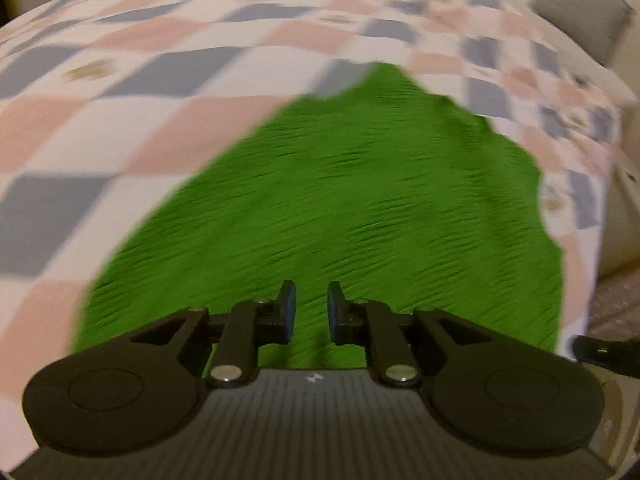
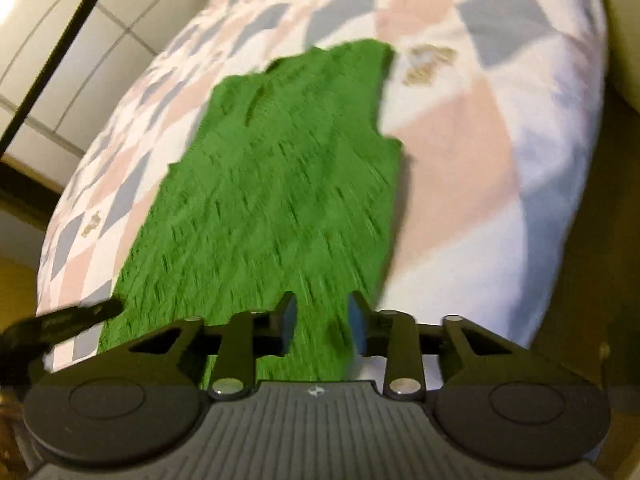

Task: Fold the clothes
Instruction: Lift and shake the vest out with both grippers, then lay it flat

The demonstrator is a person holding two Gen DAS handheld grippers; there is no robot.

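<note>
- Checked bedding in pink, grey-blue and white covers the bed [image 1: 168,128], with pale tiled wall [image 2: 80,32] beyond its far side in the right wrist view.
- A green knitted garment [image 1: 360,200] lies spread flat on the bed, its textured fabric reaching from near both cameras up toward the middle of the cover.
- The left claw [image 1: 311,312] hangs low over the garment's near part, jaws parted by a narrow gap with green cloth showing between them; whether it pinches any fabric cannot be told.
- The right claw [image 2: 318,328] sits at the garment's near right corner, jaws somewhat wider apart, a strip of green fabric running between the blue pads [image 2: 358,330].
- Both views are motion-blurred.
</note>
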